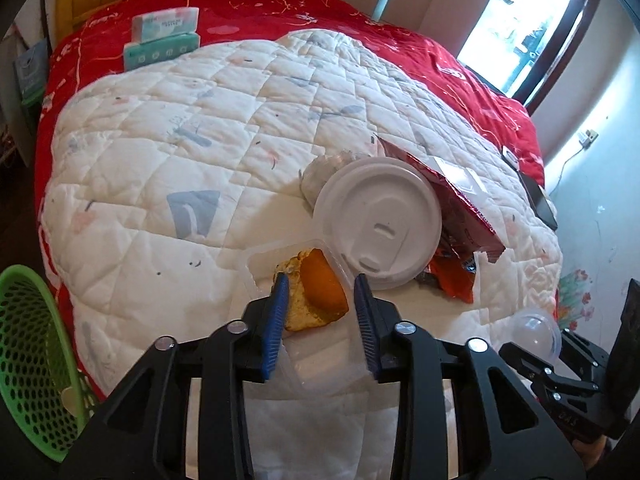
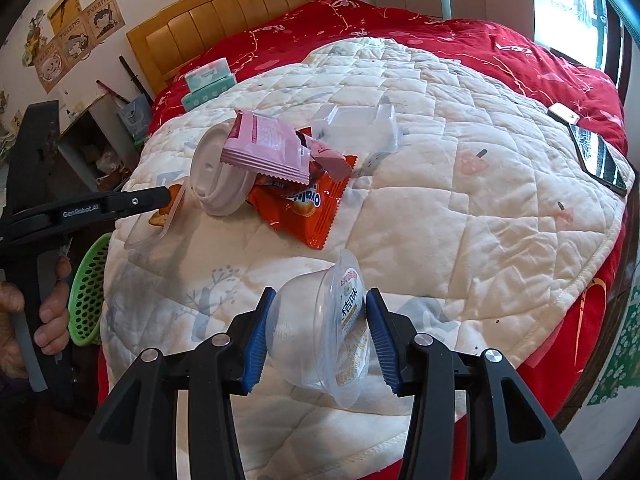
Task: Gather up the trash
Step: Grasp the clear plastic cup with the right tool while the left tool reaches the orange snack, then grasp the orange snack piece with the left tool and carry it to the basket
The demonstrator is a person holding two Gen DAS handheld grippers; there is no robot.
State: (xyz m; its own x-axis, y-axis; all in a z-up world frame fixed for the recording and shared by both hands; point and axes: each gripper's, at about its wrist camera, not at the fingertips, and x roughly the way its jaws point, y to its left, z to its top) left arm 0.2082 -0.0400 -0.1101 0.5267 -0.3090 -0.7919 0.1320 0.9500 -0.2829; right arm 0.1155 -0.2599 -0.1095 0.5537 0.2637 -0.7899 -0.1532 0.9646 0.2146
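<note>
Mid-collection on the bed [image 1: 168,128]. Right claw [image 2: 320,336] pinches a clear cup [image 2: 320,332] on both sides, lifted near the bed's foot edge. Left claw [image 1: 322,312] has its jaws narrowed around a clear tray [image 1: 288,264] of orange food scraps [image 1: 320,292]; whether the pads press it cannot be told. Judged next: firm up the tray grip, then carry both to the green basket [image 1: 28,344] beside the bed, low on the left. A white lid [image 1: 380,220] touches the tray and wrappers [image 2: 300,200] crowd behind it; open quilt lies toward the headboard.
</note>
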